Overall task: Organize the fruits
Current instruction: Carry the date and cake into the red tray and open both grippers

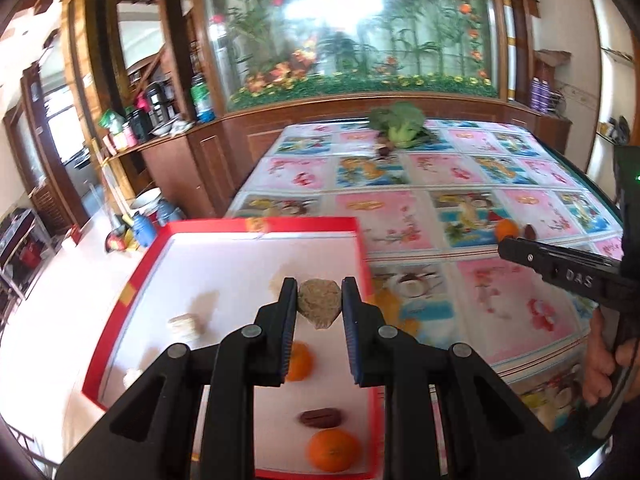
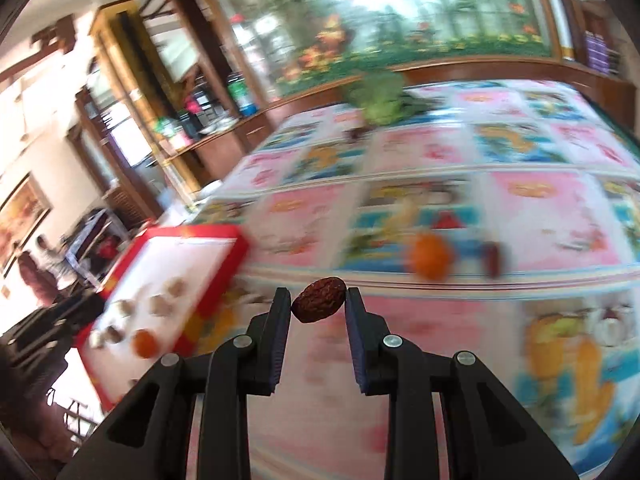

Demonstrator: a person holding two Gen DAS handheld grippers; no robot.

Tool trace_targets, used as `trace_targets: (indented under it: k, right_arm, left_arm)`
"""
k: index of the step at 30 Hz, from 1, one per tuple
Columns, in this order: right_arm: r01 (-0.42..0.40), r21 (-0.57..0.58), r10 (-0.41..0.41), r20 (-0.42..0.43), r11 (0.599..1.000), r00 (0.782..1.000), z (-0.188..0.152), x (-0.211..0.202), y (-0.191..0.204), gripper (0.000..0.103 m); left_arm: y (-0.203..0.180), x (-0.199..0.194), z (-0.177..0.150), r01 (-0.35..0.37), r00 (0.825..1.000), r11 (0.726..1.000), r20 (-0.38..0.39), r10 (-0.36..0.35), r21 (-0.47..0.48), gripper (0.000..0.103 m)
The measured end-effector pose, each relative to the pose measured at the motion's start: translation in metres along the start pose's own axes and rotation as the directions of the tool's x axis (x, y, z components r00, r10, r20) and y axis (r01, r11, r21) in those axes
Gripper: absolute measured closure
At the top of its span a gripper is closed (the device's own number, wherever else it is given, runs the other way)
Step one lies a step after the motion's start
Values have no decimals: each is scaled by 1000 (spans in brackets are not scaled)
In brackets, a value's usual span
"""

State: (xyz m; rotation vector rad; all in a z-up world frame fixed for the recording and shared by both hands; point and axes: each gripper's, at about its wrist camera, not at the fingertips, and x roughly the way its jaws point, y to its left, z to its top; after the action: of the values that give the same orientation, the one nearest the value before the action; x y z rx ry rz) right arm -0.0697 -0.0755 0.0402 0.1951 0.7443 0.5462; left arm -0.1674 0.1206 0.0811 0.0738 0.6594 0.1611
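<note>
At the bottom of the left view, our left gripper (image 1: 320, 304) is squeezed on a rough tan lump (image 1: 319, 302) over the red tray (image 1: 264, 225). Low in that tray lie two oranges (image 1: 334, 450) and a brown date (image 1: 320, 417). At the bottom middle of the right view, our right gripper (image 2: 319, 307) pinches a wrinkled date (image 2: 319, 305). At the right edge of the left view its side reads "DAS". Farther up, one more orange (image 2: 430, 255) sits on the picture cloth (image 2: 540, 216), with greens (image 1: 398, 124) at the far end.
</note>
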Motion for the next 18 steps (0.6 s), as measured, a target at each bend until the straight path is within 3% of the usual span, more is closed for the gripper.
trace_targets:
  k: [5, 9, 18]
  right_arm:
    - [-106, -90, 103, -38, 990, 994, 2, 18, 61, 77]
    - [-149, -144, 140, -71, 978, 988, 2, 34, 95, 77]
    - [-167, -180, 143, -138, 969, 980, -14, 64, 126, 77]
  left_arm:
    - [49, 9, -14, -82, 996, 994, -38, 80, -78, 79]
    - [86, 19, -22, -150, 987, 980, -70, 141, -131, 79]
    - [138, 56, -11, -259, 961, 952, -140, 238, -161, 79]
